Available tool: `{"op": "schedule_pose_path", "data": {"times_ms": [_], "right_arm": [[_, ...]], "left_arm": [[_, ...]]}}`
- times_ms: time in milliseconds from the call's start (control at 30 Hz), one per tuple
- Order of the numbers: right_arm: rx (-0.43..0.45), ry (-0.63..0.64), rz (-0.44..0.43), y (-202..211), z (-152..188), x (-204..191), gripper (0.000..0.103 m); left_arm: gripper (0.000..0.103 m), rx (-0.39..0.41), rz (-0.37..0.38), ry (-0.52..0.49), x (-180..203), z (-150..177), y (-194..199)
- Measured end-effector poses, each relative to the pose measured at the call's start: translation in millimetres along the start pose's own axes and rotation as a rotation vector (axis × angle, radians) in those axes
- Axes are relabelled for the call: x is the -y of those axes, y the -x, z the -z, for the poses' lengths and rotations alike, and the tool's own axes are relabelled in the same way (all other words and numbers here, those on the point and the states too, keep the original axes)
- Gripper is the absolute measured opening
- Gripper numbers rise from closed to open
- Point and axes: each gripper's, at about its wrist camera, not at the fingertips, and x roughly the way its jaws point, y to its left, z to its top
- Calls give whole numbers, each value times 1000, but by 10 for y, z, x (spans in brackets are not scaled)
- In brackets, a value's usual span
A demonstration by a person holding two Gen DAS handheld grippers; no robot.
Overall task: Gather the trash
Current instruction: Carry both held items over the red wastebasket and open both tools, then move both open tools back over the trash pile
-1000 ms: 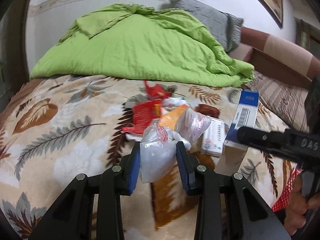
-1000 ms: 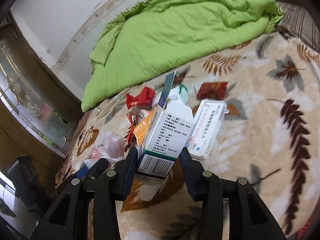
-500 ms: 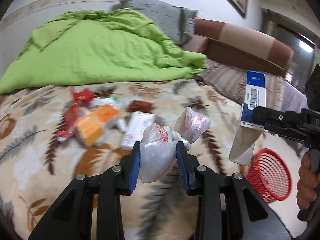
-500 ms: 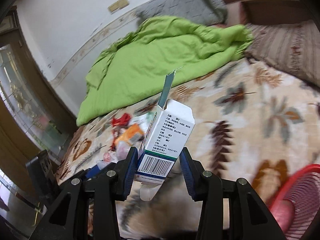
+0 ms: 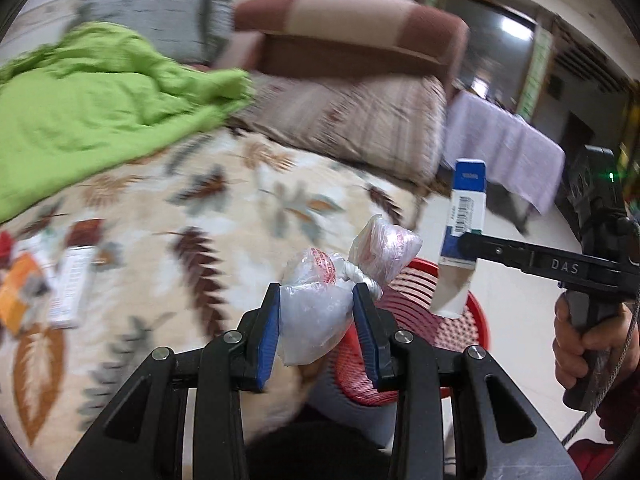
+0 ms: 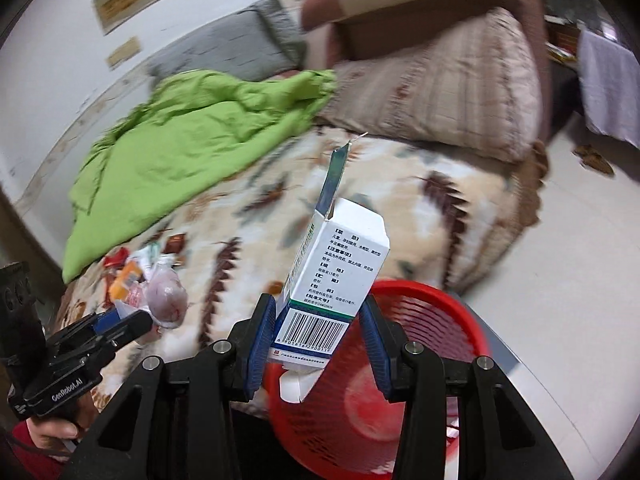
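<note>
My left gripper (image 5: 314, 326) is shut on a knotted clear plastic bag (image 5: 316, 316), held in the air at the bed's edge, just left of a red mesh basket (image 5: 460, 332) on the floor. My right gripper (image 6: 318, 338) is shut on a white and blue medicine box (image 6: 340, 276) with its flap open, held above the red basket (image 6: 432, 392). The box also shows in the left wrist view (image 5: 464, 216), over the basket. The bag shows in the right wrist view (image 6: 166, 300) at the left.
More litter lies on the leaf-patterned blanket (image 5: 168, 248): an orange packet (image 5: 16, 296), a white box (image 5: 72, 280), red wrappers (image 6: 116, 260). A green quilt (image 6: 180, 136) and a striped pillow (image 6: 440, 92) lie further back. Pale floor (image 6: 580, 248) is to the right.
Both grippers have swung right, away from the litter pile to the bed's edge. The box and the bag now hang at the red basket. Both grips are unchanged.
</note>
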Motion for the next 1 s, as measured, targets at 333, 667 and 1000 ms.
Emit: {"op": "schedule_pose_path", "data": {"times_ms": [333,667,1000], "right_arm": [[-39,-60,81,11,130,458,51],[-16,-62,20,-8,64,277,56],[-86,50,-119,-388,30,-556,58]], "left_arm": [[62,-144,62,-78,654,23,-594],[66,-67,-9,-10,321,-9,-295],[68,1,-157,125,-471,160,257]]}}
